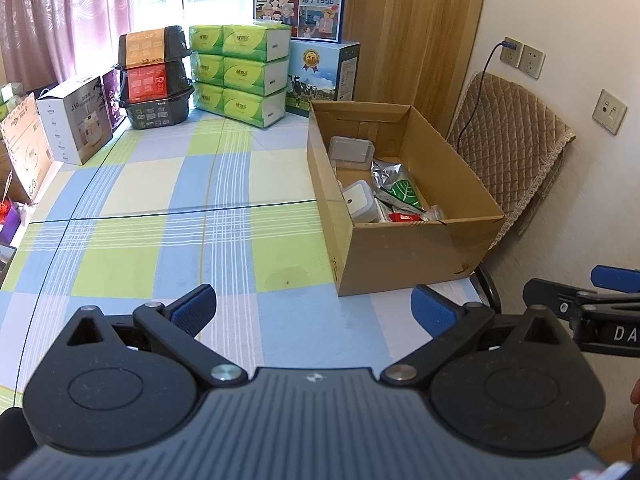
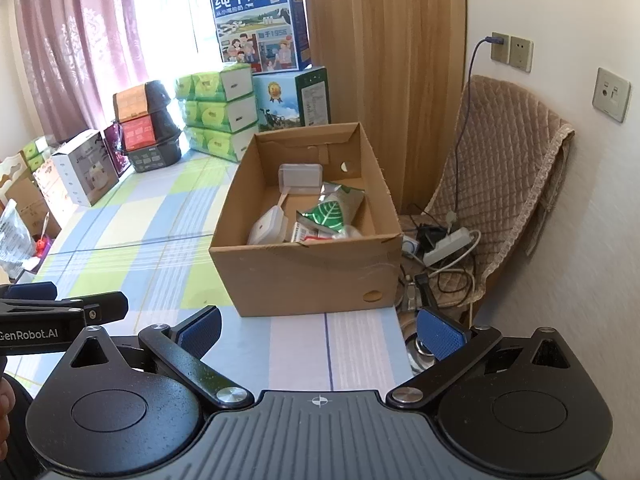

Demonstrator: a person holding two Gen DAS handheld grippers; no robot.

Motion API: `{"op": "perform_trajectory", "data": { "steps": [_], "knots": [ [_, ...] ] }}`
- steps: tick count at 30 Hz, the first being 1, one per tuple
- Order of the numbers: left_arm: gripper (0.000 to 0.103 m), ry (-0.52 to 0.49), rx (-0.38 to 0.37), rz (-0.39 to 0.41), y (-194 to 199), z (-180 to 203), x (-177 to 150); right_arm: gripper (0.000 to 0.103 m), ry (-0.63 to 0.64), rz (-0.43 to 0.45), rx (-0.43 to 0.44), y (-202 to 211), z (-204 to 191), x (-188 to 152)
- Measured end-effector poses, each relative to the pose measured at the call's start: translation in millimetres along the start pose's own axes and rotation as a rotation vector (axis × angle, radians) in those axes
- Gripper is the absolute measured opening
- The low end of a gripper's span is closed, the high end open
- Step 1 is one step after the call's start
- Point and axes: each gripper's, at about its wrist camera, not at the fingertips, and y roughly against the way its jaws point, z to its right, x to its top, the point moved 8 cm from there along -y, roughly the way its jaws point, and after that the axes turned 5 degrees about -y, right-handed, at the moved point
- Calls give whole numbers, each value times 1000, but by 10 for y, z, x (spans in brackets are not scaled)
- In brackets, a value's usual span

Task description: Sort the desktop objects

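Am holding both tongs spread, empty: left tongs (image 1: 314,312), right tongs (image 2: 318,330) hovering over checked surface (image 1: 168,208). Sorted items are sitting inside cardboard box (image 2: 304,276); sorting looking finished, I judge.

Green tissue packs (image 1: 240,76) stacked at twelve o'clock on the checked tablecloth (image 1: 160,208), milk cartons (image 1: 320,76) to their right, black bowls (image 1: 154,76) at eleven, quilted chair (image 2: 500,184) at three beneath wall sockets (image 2: 512,50).
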Motion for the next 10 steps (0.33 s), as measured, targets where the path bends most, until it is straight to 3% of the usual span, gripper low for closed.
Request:
{"op": "perform_trajectory", "data": {
  "steps": [10],
  "knots": [
    [102, 24, -30, -8, -1, 31, 20, 101, 1, -3, -6, 1, 35, -26]
  ]
}}
